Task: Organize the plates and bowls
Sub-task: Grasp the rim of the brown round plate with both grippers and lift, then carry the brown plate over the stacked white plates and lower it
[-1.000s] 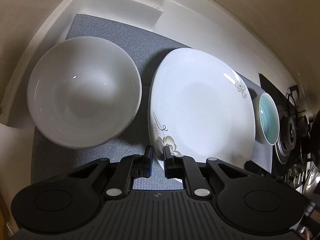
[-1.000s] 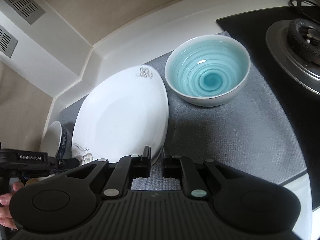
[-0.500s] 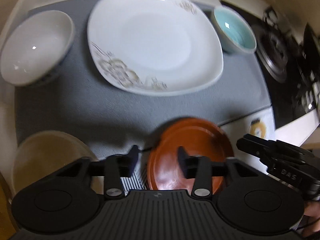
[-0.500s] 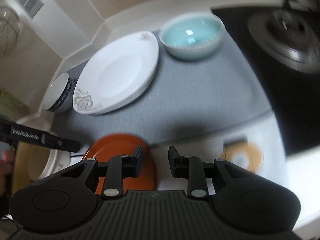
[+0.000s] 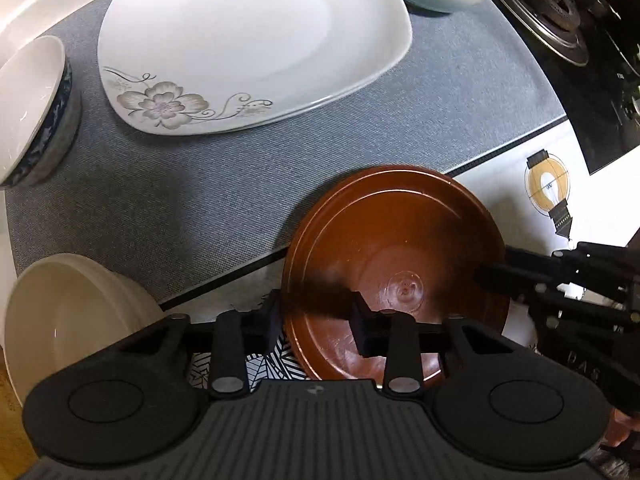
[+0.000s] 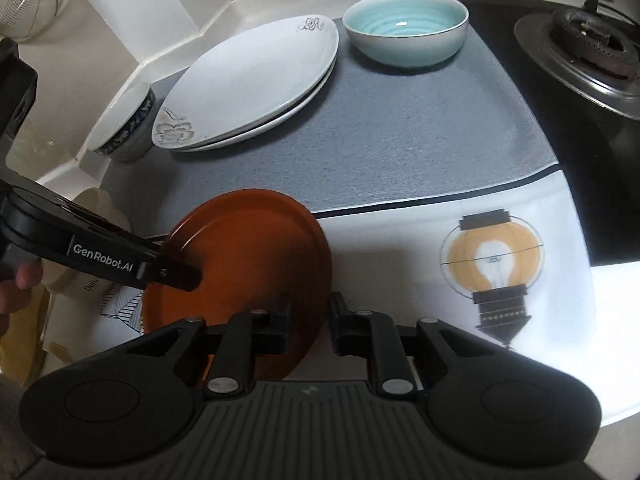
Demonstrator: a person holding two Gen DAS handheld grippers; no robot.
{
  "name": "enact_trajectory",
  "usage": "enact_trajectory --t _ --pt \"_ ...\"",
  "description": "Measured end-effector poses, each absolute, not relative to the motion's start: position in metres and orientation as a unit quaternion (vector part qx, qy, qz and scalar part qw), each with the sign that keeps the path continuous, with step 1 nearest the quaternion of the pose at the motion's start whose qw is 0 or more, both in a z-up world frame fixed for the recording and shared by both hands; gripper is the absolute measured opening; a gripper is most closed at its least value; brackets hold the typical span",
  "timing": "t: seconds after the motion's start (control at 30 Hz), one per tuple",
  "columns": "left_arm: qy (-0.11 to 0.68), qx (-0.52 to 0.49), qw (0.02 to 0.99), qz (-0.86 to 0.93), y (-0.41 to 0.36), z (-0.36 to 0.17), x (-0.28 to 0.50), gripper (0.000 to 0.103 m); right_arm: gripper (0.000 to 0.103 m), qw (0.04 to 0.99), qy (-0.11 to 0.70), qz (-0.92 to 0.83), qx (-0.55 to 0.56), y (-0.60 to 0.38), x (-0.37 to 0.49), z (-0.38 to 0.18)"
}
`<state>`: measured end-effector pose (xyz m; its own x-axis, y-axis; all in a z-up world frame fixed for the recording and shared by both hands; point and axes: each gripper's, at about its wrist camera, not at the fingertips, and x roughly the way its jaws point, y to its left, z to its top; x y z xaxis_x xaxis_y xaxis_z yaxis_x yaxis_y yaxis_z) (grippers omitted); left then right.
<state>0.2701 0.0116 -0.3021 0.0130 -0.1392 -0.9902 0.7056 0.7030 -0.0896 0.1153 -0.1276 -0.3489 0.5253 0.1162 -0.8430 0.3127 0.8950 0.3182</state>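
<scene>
A brown round plate (image 5: 394, 256) lies at the counter's front edge; it also shows in the right wrist view (image 6: 248, 256). My left gripper (image 5: 316, 320) is open, its jaws straddling the plate's left rim. My right gripper (image 6: 310, 322) is open, its jaws straddling the plate's right rim. White square plates with a flower print (image 5: 248, 40) are stacked on the grey mat (image 5: 200, 184), also in the right wrist view (image 6: 248, 84). A teal bowl (image 6: 406, 32) sits right of them, a white and blue bowl (image 6: 124, 126) left.
A cream bowl (image 5: 68, 312) sits at the front left. A gas stove (image 6: 584, 52) is at the right. A paper with a bulb drawing (image 6: 494, 264) lies under the brown plate's right side. A wall corner (image 6: 192, 4) rises behind the mat.
Both grippers pulled back from the white plates to the brown plate. Each opened wider and now straddles a rim of it.
</scene>
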Motion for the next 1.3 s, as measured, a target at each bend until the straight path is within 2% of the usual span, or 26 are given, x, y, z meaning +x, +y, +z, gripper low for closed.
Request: enact_trajectory --t 0.03,0.1,0.2,0.3,0.63,0.73,1.07,1.3 --pt "0.632 0.222 0.674 -0.312 0.013 -0.300 0.272 0.025 0.011 0.845 0.482 -0.065 0.223 -0.130 0.113 -0.349" --pt "0.632 0.207 0.677 -0.314 0.013 -0.292 0.272 0.020 0.011 0.848 0.472 -0.075 0.229 -0.136 0.109 -0.345" --pt "0.621 0.203 0.685 -0.322 0.013 -0.286 0.270 0.019 0.011 0.848 0.455 -0.078 0.262 -0.150 0.102 -0.340" --pt "0.644 0.183 0.677 -0.305 0.022 -0.294 0.273 0.010 0.011 0.845 0.461 -0.083 0.257 -0.152 0.102 -0.343" --pt "0.632 0.154 0.696 -0.303 0.034 -0.272 0.282 0.007 0.011 0.853 0.443 -0.078 0.265 -0.150 0.112 -0.327" --pt "0.652 0.125 0.686 -0.298 0.042 -0.261 0.294 0.007 0.011 0.861 0.437 -0.085 0.248 -0.150 0.120 -0.312" --pt "0.586 0.140 0.747 -0.281 0.025 -0.208 0.310 0.008 0.010 0.881 0.393 -0.082 0.250 -0.172 0.163 -0.262" --pt "0.563 0.086 0.777 -0.269 0.030 -0.180 0.339 0.008 0.010 0.899 0.371 -0.071 0.222 -0.175 0.205 -0.224"
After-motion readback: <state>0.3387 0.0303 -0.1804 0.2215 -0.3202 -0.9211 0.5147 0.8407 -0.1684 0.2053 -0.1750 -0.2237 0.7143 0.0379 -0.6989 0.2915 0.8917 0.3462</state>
